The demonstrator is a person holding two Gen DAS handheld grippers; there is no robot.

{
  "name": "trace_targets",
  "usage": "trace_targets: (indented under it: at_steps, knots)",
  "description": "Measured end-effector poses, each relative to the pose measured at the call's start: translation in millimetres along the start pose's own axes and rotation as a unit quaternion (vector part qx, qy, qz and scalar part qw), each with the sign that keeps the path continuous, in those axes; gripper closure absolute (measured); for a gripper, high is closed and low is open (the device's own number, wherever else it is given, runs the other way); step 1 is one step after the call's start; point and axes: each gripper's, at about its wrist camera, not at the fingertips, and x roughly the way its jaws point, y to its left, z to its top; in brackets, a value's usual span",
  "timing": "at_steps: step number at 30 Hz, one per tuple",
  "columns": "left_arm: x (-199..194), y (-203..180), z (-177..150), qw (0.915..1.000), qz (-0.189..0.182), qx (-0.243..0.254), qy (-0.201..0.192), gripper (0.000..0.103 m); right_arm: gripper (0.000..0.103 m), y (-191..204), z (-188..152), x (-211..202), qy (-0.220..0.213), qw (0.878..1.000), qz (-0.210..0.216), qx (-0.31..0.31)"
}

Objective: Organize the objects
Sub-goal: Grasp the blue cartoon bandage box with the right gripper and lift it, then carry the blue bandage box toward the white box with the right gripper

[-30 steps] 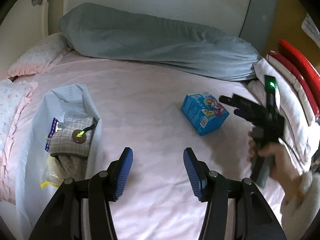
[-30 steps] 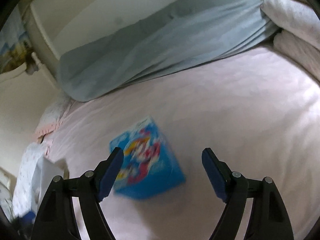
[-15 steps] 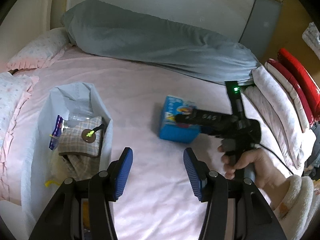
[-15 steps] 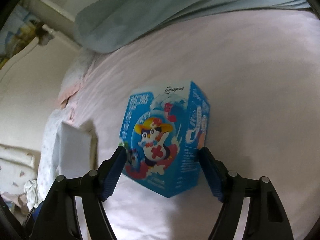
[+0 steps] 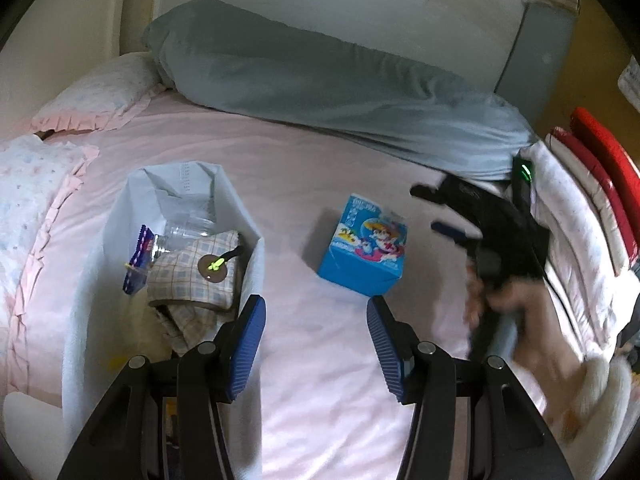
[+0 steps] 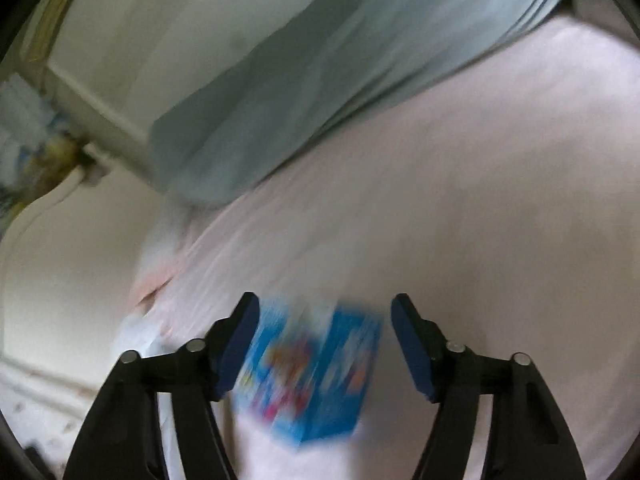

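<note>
Left wrist view looks down over bed (image 5: 320, 168) from near side. Right wrist view, blurred, sits lower and closer. Both share blue box (image 5: 365, 254) (image 6: 316, 376).

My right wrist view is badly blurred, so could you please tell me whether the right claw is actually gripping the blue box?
Observer: No. In the left wrist view the blue box stands by itself on the pink sheet. The right claw is off to its side, apart from it. Its jaws have just been closing with nothing between them.
Operator: Thank you. Where might the box belong?
Observer: Probably in the white bag, which lies open on the box's other side and already holds a checked cloth and a clear jar.
Operator: Is the left claw free?
Observer: Yes, the left claw is open and empty, just short of the box.
</note>
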Motion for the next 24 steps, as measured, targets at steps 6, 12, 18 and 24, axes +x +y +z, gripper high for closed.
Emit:
trace_targets:
  at_steps: [6, 12, 18, 24]
  knots:
    - [4, -5, 2, 0.9999, 0.001, 0.01, 0.005, 0.052, 0.038, -11, -10, 55, 0.119, 0.989, 0.045, 0.077]
    - [7, -9, -1, 0.9997, -0.017, 0.005, 0.019, 0.052, 0.042, -3, -58, 48, 0.214, 0.971, 0.077, 0.068]
    - [7, -10, -10, 0.9981, -0.043, -0.007, 0.044, 0.052, 0.046, 1, -122, 17, 0.317, 0.942, 0.066, 0.088]
    - [1, -14, -19, 0.9953, -0.073, 0.021, 0.061, 0.052, 0.048, 20, -119, -60, 0.23, 0.966, 0.027, 0.115]
